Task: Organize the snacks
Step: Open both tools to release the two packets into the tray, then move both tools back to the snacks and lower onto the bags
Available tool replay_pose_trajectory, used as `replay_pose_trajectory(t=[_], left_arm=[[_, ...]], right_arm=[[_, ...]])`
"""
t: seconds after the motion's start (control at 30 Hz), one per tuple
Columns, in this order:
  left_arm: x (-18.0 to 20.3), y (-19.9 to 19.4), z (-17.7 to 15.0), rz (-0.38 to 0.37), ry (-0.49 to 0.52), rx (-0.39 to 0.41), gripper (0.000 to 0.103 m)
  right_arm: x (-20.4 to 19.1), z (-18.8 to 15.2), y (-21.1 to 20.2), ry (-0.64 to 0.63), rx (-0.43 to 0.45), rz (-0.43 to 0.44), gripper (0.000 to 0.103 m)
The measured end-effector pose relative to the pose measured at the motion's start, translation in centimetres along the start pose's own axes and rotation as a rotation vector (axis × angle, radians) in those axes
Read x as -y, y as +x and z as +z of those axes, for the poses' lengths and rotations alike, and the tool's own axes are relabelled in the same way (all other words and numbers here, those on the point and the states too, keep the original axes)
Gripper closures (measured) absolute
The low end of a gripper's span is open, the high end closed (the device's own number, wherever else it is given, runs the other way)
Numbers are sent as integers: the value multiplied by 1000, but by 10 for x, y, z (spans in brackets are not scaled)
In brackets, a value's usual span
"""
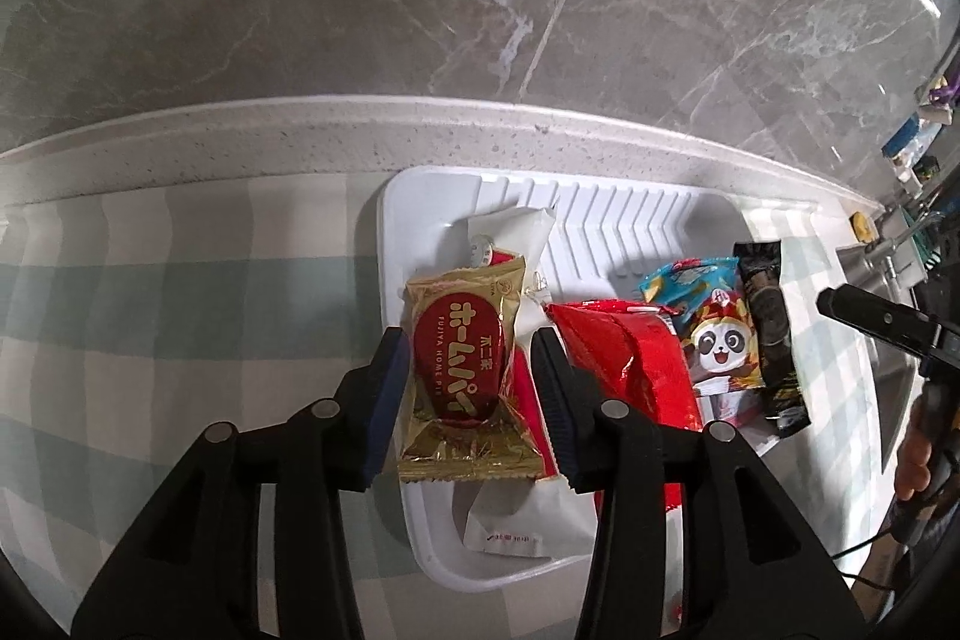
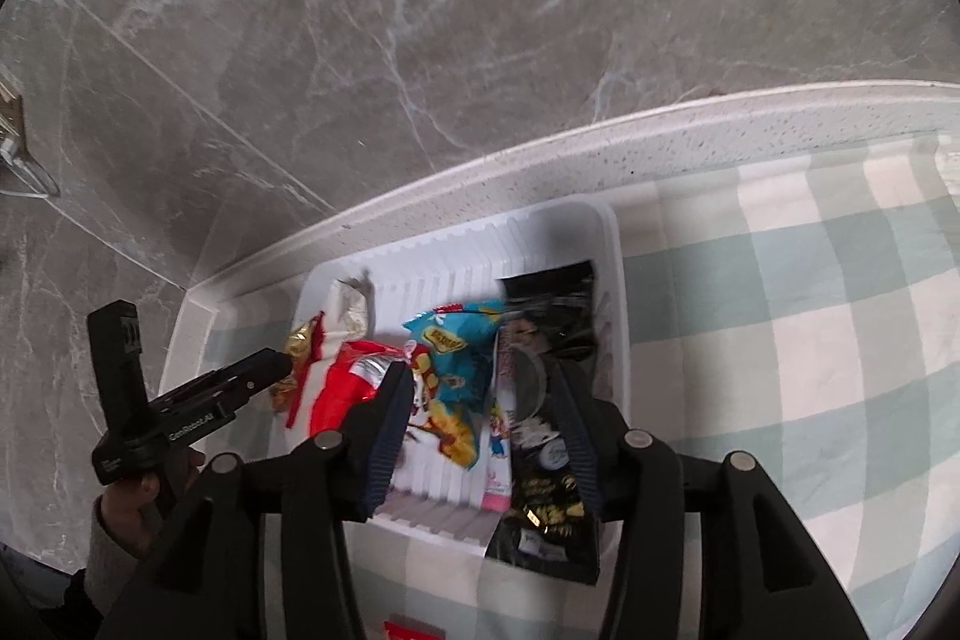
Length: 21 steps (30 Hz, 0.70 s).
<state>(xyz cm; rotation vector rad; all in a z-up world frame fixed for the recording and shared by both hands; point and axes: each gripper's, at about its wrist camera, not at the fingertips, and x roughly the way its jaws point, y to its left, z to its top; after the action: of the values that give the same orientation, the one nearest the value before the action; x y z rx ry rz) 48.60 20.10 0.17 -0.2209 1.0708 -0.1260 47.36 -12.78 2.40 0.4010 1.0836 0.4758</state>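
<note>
Place: white tray (image 1: 420, 196) on the checked bench (image 1: 180, 310) holds all the snacks.
Left hand-held gripper (image 1: 465, 394): released, jaws straddling the gold packet (image 1: 462, 370) without pressing.
Right hand-held gripper (image 2: 483, 436): released over the black packet (image 2: 549, 460), not pinching.
Handling: likely light, crinkly, slippery foil; contents probably crush easily, so take the sealed ends.
Axis: both packets lie flat, long axes running from near rim to far rim.
</note>
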Motion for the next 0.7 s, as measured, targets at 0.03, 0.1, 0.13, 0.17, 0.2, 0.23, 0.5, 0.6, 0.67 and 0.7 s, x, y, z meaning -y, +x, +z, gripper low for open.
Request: replay_pose_trajectory(t=[0.03,0.1,0.13,0.17,0.2,0.23,0.5,0.6,0.67,0.7], left_arm=[[-1,-5,-1,1,0,5,63],[0,-12,-1,4,-4,17,63],[-1,-19,-2,1,-6,26,63],[0,-24,-4,0,-8,31,63],[-1,-30,-5,-1,-8,37,63],[0,-36,-8,-4,-6,45,63],[19,-78,-42,-42,29,64,63],[33,-86,-60,-66,56,53,63],[43,-91,-74,-75,79,40,63],[48,-92,-81,-83,89,31,63]], right_arm=[[0,-2,-5,3,7,4,51],[-1,-5,-13,9,18,10,51],[-2,-8,-17,11,22,13,51],[-1,-11,-22,14,24,16,50],[-2,-15,-26,16,26,17,50],[-2,-18,-30,17,28,17,50],[0,-64,-69,34,41,22,47],[2,-87,-85,32,38,8,46],[3,-99,-94,32,40,-2,46],[4,-106,-99,31,40,-6,46]])
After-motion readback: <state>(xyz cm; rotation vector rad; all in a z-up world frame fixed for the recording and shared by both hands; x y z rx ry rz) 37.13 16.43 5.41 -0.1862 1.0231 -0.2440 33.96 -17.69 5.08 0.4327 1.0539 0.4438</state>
